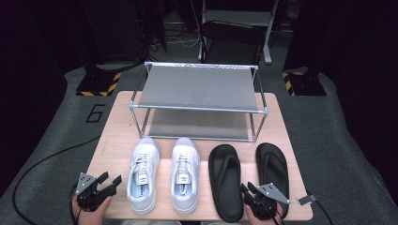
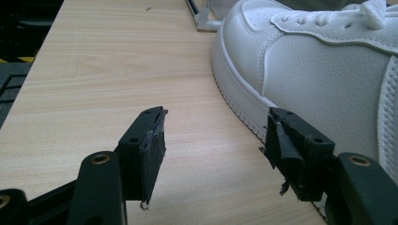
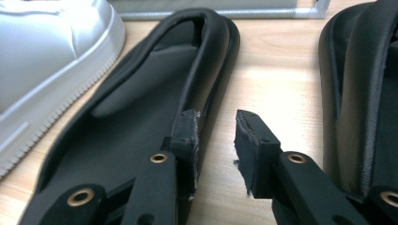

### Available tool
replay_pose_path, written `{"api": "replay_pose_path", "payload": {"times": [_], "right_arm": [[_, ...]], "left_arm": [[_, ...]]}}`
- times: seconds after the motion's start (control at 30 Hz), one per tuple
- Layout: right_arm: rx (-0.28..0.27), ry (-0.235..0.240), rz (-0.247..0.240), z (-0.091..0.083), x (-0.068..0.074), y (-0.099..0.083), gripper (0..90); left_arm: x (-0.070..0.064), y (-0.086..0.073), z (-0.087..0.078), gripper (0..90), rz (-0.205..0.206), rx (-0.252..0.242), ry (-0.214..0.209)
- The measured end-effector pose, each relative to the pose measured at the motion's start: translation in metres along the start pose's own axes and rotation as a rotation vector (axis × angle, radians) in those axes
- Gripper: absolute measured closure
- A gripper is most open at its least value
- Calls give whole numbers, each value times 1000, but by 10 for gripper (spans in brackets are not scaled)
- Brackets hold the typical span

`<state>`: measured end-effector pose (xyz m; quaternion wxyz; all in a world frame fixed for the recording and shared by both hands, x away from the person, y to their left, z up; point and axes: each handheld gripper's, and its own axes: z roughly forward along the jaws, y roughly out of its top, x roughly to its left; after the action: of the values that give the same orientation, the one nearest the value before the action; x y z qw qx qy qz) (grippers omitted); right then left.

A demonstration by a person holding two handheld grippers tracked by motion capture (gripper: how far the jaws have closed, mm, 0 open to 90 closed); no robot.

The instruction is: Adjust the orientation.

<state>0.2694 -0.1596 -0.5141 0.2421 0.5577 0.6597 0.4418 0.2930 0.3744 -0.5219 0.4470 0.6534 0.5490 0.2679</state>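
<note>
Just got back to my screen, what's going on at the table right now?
A person holds two grippers at the near edge. The left gripper is open beside the left white sneaker. The right gripper is open around the side rim of the left black sandal. Nothing is lifted; the shoe rack holds nothing.

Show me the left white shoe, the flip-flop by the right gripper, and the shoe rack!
left white shoe (image 1: 142, 176), high view, on its laces and tongue.
left flip-flop (image 1: 225, 180), high view, on its black footbed.
shoe rack (image 1: 199, 87), high view, on the grey top shelf.
</note>
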Motion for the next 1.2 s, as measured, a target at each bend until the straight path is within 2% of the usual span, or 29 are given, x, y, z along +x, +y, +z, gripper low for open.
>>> {"api": "replay_pose_path", "payload": {"times": [0.07, 0.2, 0.23, 0.33, 0.4, 0.47, 0.63, 0.8, 0.83, 0.87, 0.9, 1.2], "right_arm": [[-14, 13, 0, -5, 2, 1, 677], [-14, 22, -14, -7, 4, 0, 677], [-12, 31, -6, -8, 3, 0, 675], [-13, 38, 10, -8, 2, 0, 673], [-17, 59, 21, -9, 3, 0, 661], [-17, 61, 15, -9, 4, 0, 661], [23, 72, -26, -5, 8, -2, 668], [54, 65, -23, 0, 11, -4, 725], [58, 60, -23, 0, 12, -4, 737], [49, 41, -28, 0, 13, -5, 773], [49, 40, -22, -1, 13, -4, 780], [37, 28, 2, 4, 15, -4, 788]], "left_arm": [[0, -1, 1, 380, 0, -16, 3], [0, 0, 1, 380, 2, -8, 3], [-1, -1, 1, 380, 0, -22, 6], [0, -1, 1, 380, 0, -21, 5], [0, 0, 0, 380, 0, -2, -2], [0, 0, 1, 380, 0, -5, 0], [-1, -1, 1, 380, -1, -20, 6], [0, -1, 1, 380, 1, -8, 6], [0, -1, 1, 380, -2, -20, 12], [0, -1, 0, 380, 1, -9, 7], [0, -1, 1, 380, -2, -26, 14], [0, -1, 1, 380, 6, -3, 12]]}}
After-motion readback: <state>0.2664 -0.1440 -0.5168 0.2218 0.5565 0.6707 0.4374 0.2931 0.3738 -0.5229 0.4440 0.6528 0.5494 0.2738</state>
